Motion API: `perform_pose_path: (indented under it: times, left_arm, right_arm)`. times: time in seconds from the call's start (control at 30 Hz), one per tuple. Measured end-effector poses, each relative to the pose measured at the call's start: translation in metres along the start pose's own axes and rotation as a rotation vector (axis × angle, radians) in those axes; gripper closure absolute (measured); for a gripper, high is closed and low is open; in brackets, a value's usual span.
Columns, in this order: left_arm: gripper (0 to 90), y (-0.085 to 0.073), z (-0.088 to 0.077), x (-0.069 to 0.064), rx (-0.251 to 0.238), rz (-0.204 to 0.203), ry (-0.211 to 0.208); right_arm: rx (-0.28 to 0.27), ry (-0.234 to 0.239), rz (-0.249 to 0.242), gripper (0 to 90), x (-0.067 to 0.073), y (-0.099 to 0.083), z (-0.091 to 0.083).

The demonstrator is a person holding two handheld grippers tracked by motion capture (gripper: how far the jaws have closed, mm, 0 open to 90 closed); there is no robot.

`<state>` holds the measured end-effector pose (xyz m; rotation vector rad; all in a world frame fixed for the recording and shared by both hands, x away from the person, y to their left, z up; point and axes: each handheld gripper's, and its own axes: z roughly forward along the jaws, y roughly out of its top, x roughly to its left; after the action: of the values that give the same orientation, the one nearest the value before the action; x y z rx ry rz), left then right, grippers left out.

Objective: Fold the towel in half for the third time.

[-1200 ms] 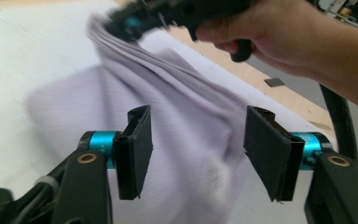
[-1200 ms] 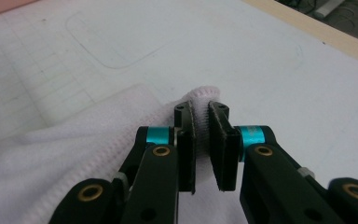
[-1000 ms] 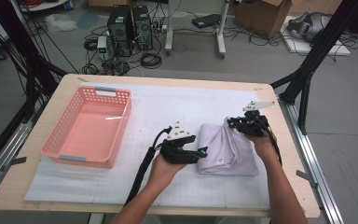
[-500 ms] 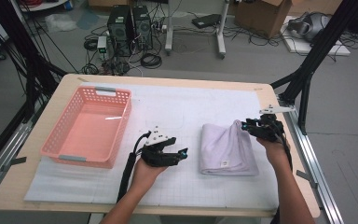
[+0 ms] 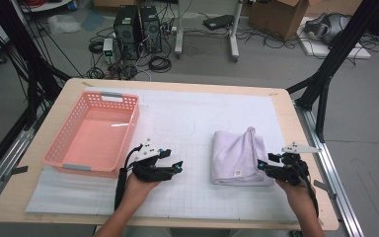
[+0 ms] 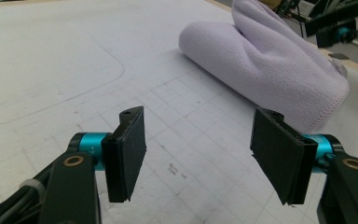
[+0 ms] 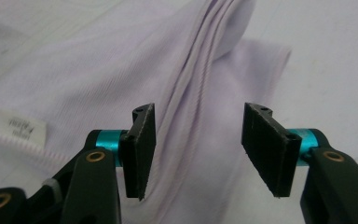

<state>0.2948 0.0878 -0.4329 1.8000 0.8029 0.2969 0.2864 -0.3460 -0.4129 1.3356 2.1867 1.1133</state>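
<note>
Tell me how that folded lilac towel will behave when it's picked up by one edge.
The folded lilac towel will probably flop and unfold: its layers lie loose, with a ridge bunched up. It looks light, soft terry, so it should neither slip nor roll.

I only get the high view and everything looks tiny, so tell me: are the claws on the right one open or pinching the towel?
Observer: Open. In the right gripper view the right gripper has its jaws apart, just opened, with the towel's pleated folds lying behind the gap, not pinched.
Operator: What about the other claw?
Observer: The left gripper is open too, with only the gridded mat between its jaws.
Operator: Does the towel have anything on it?
Observer: A small white label with print too blurred to read, beside a stitched hem.
</note>
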Motion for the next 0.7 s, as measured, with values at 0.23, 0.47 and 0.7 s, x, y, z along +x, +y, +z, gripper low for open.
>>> perform_pose_path:
  times: [0.23,0.47,0.7]
  left_arm:
    - [35.7,-0.003,-0.005,0.002,-0.025,-0.017,-0.007]
    - [35.8,-0.008,-0.008,0.005,-0.028,-0.049,-0.003]
    - [35.7,-0.010,-0.009,0.005,-0.024,-0.052,0.003]
  right_arm:
    - [0.043,0.064,0.032,66.7,0.008,-0.015,0.015]
    - [-0.016,0.032,0.065,84.3,0.003,-0.018,-0.004]
    - [-0.004,-0.056,0.114,65.4,-0.004,-0.021,-0.025]
